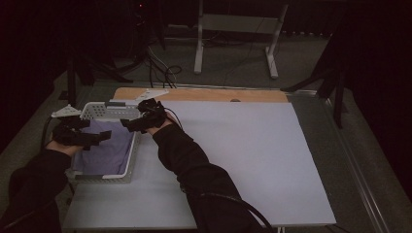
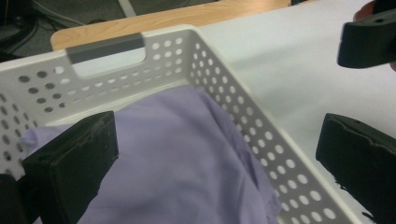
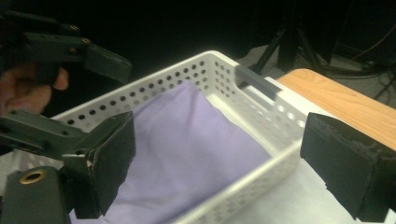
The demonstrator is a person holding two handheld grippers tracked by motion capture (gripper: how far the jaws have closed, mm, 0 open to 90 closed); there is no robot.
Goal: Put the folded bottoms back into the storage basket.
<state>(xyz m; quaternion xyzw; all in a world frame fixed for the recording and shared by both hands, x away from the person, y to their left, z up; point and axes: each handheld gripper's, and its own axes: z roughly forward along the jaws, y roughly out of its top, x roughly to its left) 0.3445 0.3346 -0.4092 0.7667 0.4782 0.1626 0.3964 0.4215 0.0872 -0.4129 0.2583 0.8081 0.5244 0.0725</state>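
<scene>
You are holding 2 grippers over a white plastic basket (image 1: 130, 164), a rectangular tray with perforated walls and a slotted handle, sitting at the left edge of the pale sheet covering the surface (image 1: 243, 160). Inside it a lilac cloth (image 1: 109, 148) is lying in soft folds, matte and smooth, bunched higher toward the handle end and filling most of the floor.

The left gripper (image 1: 99, 137) is hanging above the left part of the basket with its fingers released; in the left gripper view its 2 black padded fingers (image 2: 77, 165) are standing wide apart with the cloth (image 2: 187, 163) below and nothing pressed between them. The right gripper (image 1: 130, 124) is hovering over the basket's far right rim, fingers likewise released and grasping nothing; the right gripper view is showing the cloth (image 3: 187, 140) peaked against the basket wall (image 3: 219, 77).

The high view alone is showing the wooden strip (image 1: 204, 94) along the far edge in full.
</scene>
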